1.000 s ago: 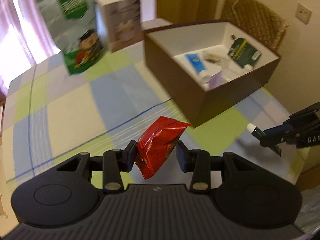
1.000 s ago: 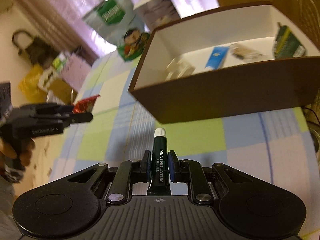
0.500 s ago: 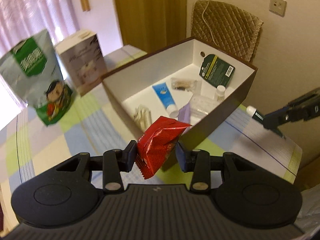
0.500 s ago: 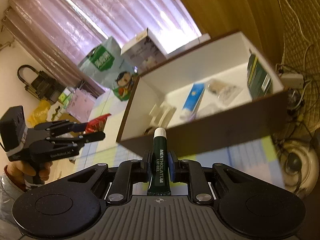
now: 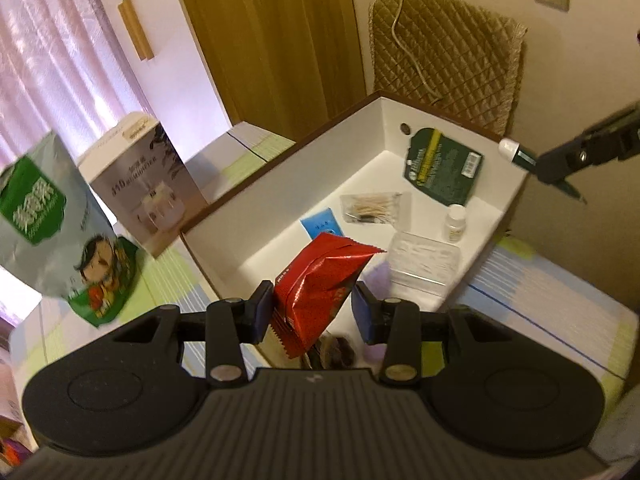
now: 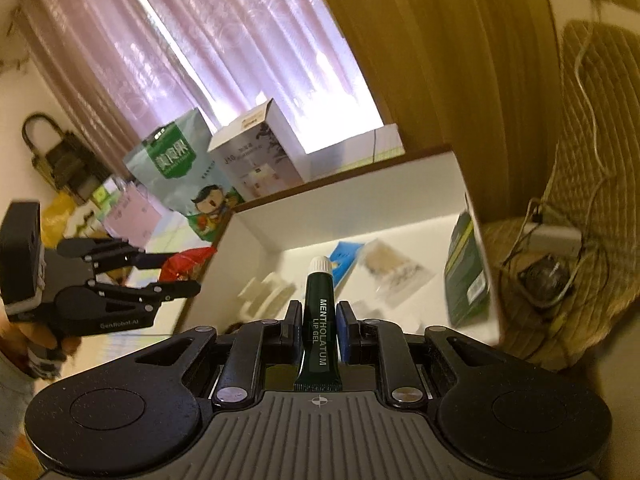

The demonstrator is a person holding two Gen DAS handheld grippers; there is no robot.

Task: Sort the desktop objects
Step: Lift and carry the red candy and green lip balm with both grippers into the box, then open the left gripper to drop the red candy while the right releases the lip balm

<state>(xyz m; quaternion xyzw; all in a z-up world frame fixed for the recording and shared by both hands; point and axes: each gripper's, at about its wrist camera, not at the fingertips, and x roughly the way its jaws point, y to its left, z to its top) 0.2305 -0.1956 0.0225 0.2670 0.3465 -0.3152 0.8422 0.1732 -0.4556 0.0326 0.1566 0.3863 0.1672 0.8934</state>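
**Obscured and indeterminate items**

Blue tube (image 5: 321, 222) in the box (image 5: 280, 184): lower part hidden behind the red snack packet (image 5: 320, 280); green snack bag (image 5: 60, 232) blurred in the left view, its small print unreadable; dark objects (image 5: 340, 350) below the packet too dim to identify; right hand-held gripper (image 5: 576, 156) cut off by the frame edge in the left view; sachet (image 6: 396, 272) and green card (image 6: 466, 272) smeared by blur in the right view; lip gel tube (image 6: 318, 320) crimp partly hidden behind the gripper body.
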